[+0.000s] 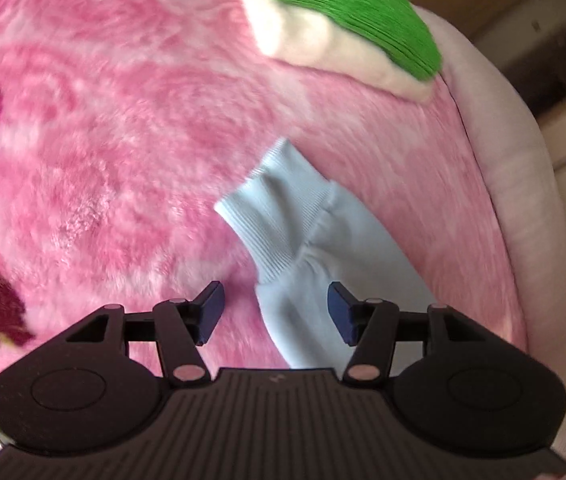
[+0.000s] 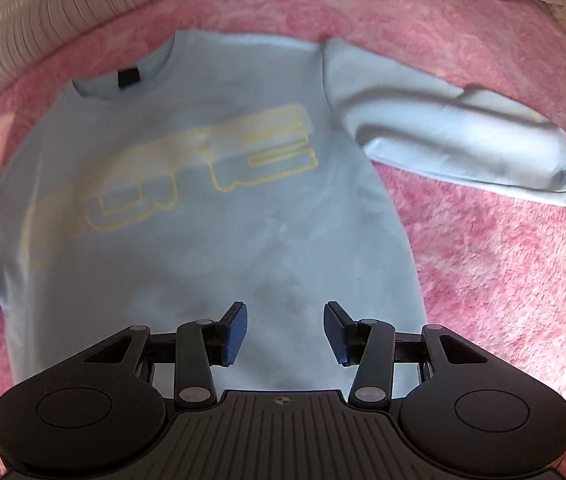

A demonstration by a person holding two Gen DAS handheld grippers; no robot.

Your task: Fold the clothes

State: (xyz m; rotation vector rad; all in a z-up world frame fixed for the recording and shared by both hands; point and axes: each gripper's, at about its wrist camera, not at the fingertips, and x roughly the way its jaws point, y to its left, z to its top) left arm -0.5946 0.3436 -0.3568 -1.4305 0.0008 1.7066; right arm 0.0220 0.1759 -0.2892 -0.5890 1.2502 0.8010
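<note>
Pink plush floral blanket (image 2: 483, 260) covers the bed, and a light blue sweatshirt with yellow outlined lettering (image 2: 203, 208) lies flat on it, front up, one sleeve stretched sideways. Right gripper (image 2: 285, 332) points steeply down over the sweatshirt's lower body, fingers spread with nothing between them. Left gripper (image 1: 275, 312) tilts down above the other sleeve's ribbed cuff (image 1: 279, 216), fingers spread wide astride the sleeve, not pressing it. Beyond lies a folded green and cream garment (image 1: 347, 20).

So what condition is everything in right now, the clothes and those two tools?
Sweatshirt: spread flat, front up, unfolded.
Sleeve cuff: lying flat on blanket.
Green garment: folded, set aside.
Left hand-held gripper: open, over sleeve.
Right hand-held gripper: open, empty.
</note>
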